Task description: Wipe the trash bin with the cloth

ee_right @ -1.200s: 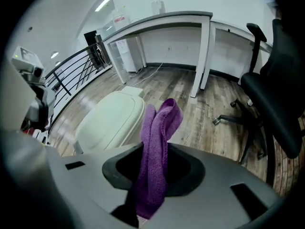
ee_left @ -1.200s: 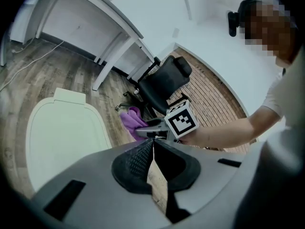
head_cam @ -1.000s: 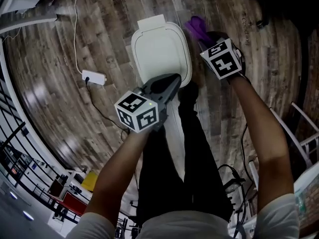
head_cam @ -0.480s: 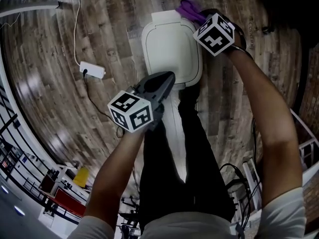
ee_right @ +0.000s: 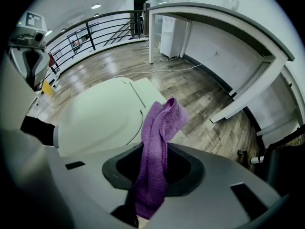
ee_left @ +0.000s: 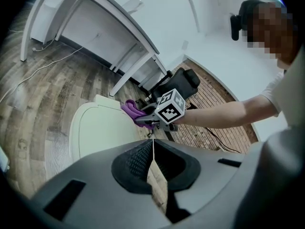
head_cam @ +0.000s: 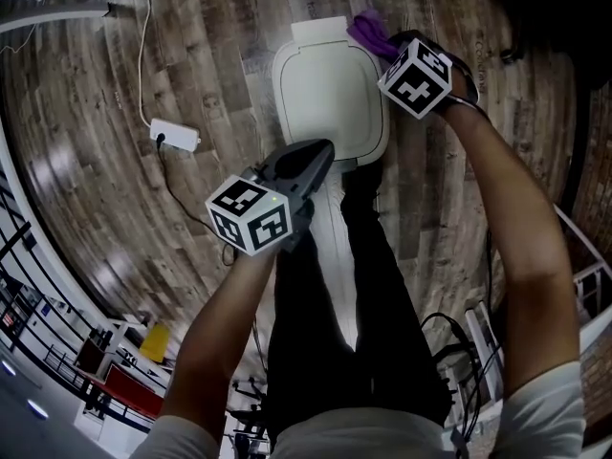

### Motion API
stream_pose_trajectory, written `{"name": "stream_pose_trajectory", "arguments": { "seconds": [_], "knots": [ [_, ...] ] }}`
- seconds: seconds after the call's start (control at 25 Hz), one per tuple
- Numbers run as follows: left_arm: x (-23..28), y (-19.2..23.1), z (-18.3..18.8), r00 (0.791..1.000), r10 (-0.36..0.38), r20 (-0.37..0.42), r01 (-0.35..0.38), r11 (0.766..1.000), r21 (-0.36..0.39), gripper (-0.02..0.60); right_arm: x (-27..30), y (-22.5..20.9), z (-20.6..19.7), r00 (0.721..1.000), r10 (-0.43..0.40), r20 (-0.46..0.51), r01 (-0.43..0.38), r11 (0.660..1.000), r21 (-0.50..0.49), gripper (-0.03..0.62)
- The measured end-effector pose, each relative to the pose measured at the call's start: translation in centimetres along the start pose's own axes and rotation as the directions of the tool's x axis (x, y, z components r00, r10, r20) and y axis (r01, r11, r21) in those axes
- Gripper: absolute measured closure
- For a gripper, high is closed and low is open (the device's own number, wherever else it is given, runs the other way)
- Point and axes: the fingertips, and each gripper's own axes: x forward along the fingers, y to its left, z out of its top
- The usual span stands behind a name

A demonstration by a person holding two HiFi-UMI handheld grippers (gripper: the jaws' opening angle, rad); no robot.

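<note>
A pale white trash bin with a closed lid stands on the wood floor; its lid fills the left of the right gripper view. My right gripper is shut on a purple cloth, which sticks out past the jaws at the bin's far right corner. The cloth hangs at the lid's edge in the left gripper view. My left gripper hovers above the bin's near edge, jaws shut with nothing between them.
A white power strip with its cable lies on the floor left of the bin. A white curved counter stands beyond the bin. A black railing runs along the far side. The person's legs stand right behind the bin.
The right gripper carried the cloth from right of the bin up to the lid's far right corner. The head view shifted slightly; the left gripper stayed over the near edge.
</note>
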Motion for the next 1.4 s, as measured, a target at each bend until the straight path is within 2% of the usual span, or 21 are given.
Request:
{"name": "stream_pose_trajectory", "arguments": {
  "seconds": [0.2, 0.8, 1.12, 1.4],
  "knots": [
    [0.6, -0.5, -0.7, 1.0, -0.015, -0.018, 0.015, 1.0, 0.004, 0.572, -0.4, 1.3, -2.0, 1.0, 0.009, -0.007, -0.009, 1.0, 0.012, 0.485],
    [2.0, -2.4, -3.5, 0.996, -0.035, -0.084, 0.037, 0.999, 0.022, 0.572, -1.5, 6.3, -7.0, 0.999, 0.045, -0.023, -0.046, 0.998, -0.038, 0.485],
    [3.0, -3.2, -5.0, 0.994, -0.022, -0.103, 0.025, 0.999, 0.029, 0.572, -1.7, 8.6, -9.1, 0.997, 0.069, -0.032, -0.072, 0.989, -0.129, 0.485],
    [3.3, -3.7, -5.8, 0.993, 0.008, -0.116, -0.002, 0.999, 0.046, 0.572, -1.7, 10.5, -10.8, 0.996, 0.065, -0.055, -0.077, 0.967, -0.243, 0.485]
  ]
}}
